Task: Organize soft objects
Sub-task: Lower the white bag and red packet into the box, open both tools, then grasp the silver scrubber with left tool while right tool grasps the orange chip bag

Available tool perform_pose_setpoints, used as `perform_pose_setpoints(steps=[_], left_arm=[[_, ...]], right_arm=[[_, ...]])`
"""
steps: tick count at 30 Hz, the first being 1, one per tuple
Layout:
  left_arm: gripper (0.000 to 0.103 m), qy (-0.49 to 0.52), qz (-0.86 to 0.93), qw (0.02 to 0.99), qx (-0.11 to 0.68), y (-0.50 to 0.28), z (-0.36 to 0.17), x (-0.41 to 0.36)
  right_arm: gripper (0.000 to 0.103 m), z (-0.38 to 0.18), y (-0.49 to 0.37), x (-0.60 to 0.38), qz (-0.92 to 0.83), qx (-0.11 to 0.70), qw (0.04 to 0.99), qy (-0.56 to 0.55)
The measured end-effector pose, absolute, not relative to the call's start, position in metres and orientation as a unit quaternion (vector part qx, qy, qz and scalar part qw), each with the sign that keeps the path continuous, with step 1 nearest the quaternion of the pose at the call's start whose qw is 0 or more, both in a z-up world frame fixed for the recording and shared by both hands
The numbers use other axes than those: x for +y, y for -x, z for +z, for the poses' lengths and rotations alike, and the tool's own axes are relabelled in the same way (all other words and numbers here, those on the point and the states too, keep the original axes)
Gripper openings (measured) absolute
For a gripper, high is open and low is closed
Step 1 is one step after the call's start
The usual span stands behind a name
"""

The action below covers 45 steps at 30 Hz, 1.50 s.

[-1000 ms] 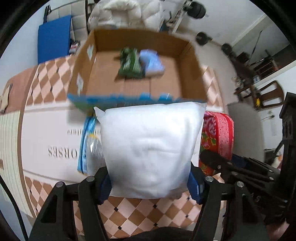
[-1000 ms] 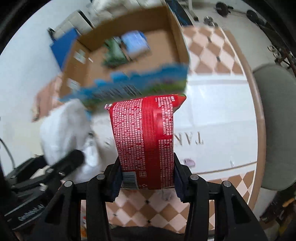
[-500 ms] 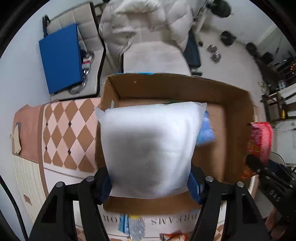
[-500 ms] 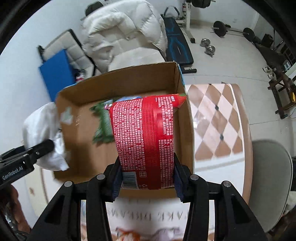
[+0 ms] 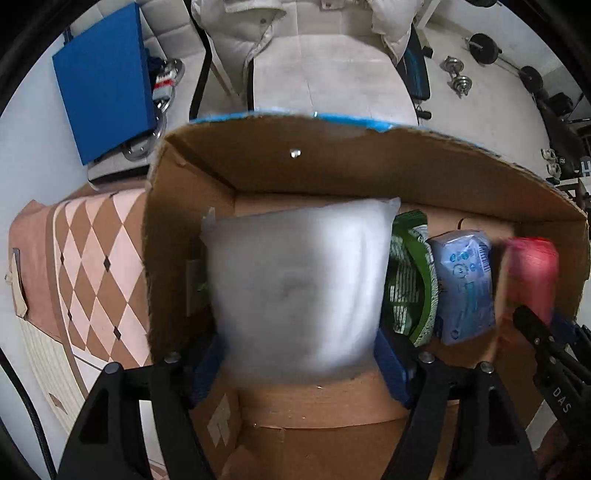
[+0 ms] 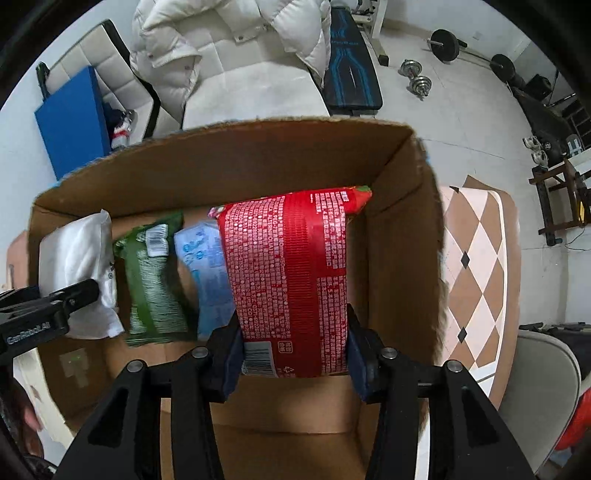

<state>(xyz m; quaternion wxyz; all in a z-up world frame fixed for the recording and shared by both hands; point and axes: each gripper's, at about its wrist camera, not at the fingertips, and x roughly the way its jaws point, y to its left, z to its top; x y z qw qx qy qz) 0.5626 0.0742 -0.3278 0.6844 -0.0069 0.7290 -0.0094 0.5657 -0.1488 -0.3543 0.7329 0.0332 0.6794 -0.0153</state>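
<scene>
Nearest, our left gripper (image 5: 299, 363) is clenched on a white soft pack (image 5: 299, 288), blurred, its lower edge hidden between the blue pads. Our right gripper (image 6: 293, 363) is clamped on a red printed packet (image 6: 291, 280); we cannot read its small text. Both packs hang inside the cardboard box (image 6: 240, 166). Between them, on the box floor, lie a green packet (image 6: 153, 280) and a light blue packet (image 6: 205, 273), the blue one partly covered by the red. Beyond the box: a white padded jacket (image 6: 229, 33) on a chair, cut off at the frame's top.
</scene>
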Motion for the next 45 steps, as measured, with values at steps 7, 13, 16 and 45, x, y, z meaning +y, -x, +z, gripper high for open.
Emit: perform_pose_setpoints(steps=[7, 13, 16, 45], left_arm=[[0.089, 0.004, -0.015, 0.699, 0.715, -0.558, -0.316, 0.073], [0.096, 0.024, -0.024, 0.722, 0.691, -0.547, -0.293, 0.074], [0.101, 0.012, -0.02, 0.736, 0.677, -0.538, -0.283, 0.072], [0.077, -0.017, -0.038, 0.741, 0.67, -0.283, -0.276, 0.109]], right_arm=[[0.09, -0.351, -0.565, -0.144, -0.009, 0.674, 0.738, -0.035], [0.103, -0.338, -0.55, -0.141, 0.006, 0.668, 0.742, -0.043], [0.103, -0.331, -0.54, -0.14, 0.004, 0.664, 0.746, -0.041], [0.103, -0.298, -0.257, -0.164, -0.038, 0.671, 0.728, -0.132]])
